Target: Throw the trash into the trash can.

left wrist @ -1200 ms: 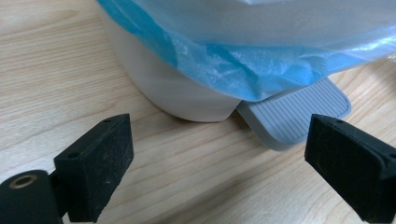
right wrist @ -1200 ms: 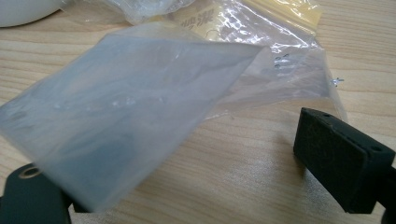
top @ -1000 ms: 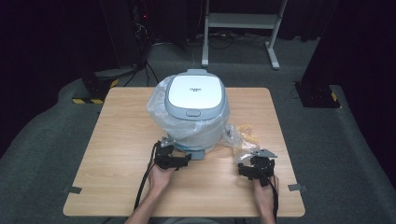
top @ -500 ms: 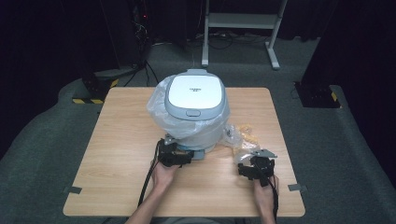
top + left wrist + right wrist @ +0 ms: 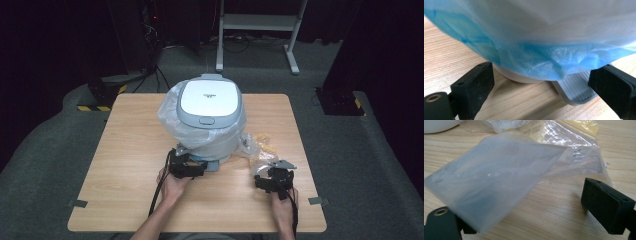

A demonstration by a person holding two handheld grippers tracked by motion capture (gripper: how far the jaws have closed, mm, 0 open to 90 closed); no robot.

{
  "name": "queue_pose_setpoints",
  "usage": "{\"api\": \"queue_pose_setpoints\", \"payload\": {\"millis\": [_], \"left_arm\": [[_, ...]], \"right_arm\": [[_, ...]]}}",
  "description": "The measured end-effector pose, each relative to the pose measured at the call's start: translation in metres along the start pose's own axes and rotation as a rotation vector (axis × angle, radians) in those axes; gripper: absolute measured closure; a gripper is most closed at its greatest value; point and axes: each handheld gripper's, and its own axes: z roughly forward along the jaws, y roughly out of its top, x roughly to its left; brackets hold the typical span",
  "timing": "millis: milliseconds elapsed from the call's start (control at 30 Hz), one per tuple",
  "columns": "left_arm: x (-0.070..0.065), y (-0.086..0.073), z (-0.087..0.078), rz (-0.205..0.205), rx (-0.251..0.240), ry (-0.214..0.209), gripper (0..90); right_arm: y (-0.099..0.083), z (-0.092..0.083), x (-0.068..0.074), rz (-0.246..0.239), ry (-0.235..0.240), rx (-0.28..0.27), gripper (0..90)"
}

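Almost nothing has moved since a second ago: our left gripper (image 5: 186, 167) has only crept a little closer to the foot of the rice cooker (image 5: 209, 117), and our right gripper (image 5: 274, 181) stays where it was.

We take the rice cooker as our landmark. It stands on a light wooden table (image 5: 125, 165), a bit behind the middle, and a thin plastic bag (image 5: 172, 112) is wrapped around its body below the white lid. Our left gripper sits just in front of the cooker's base, with its jaws spread wide. In the left gripper view they stand on both sides of the bluish plastic (image 5: 536, 60) and the white base (image 5: 519, 78), without touching them. Our right gripper is in front and to the right of the cooker, also wide open. A small clear bag (image 5: 499, 182) lies across its view and covers its left jaw; we cannot tell if they touch. Behind the cooker we see a dark room with grey carpet (image 5: 350, 150), cables and a white metal frame (image 5: 257, 22).
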Motion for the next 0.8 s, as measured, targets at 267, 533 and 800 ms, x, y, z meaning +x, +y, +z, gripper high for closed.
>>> {"api": "queue_pose_setpoints", "payload": {"millis": [267,533,800], "left_arm": [[-0.0016,-0.0002,0.0029,0.005,0.016,0.009,6.2],[-0.0063,0.0011,0.0072,0.045,0.061,0.044,6.5],[-0.0062,0.0015,0.0076,0.051,0.064,0.049,6.7]], "right_arm": [[0.0000,0.0000,0.0002,0.000,0.001,0.000,11.9],[0.0000,0.0001,0.0001,0.001,0.002,0.001,11.8],[-0.0005,-0.0006,0.0000,0.002,-0.003,0.002,11.8]]}}
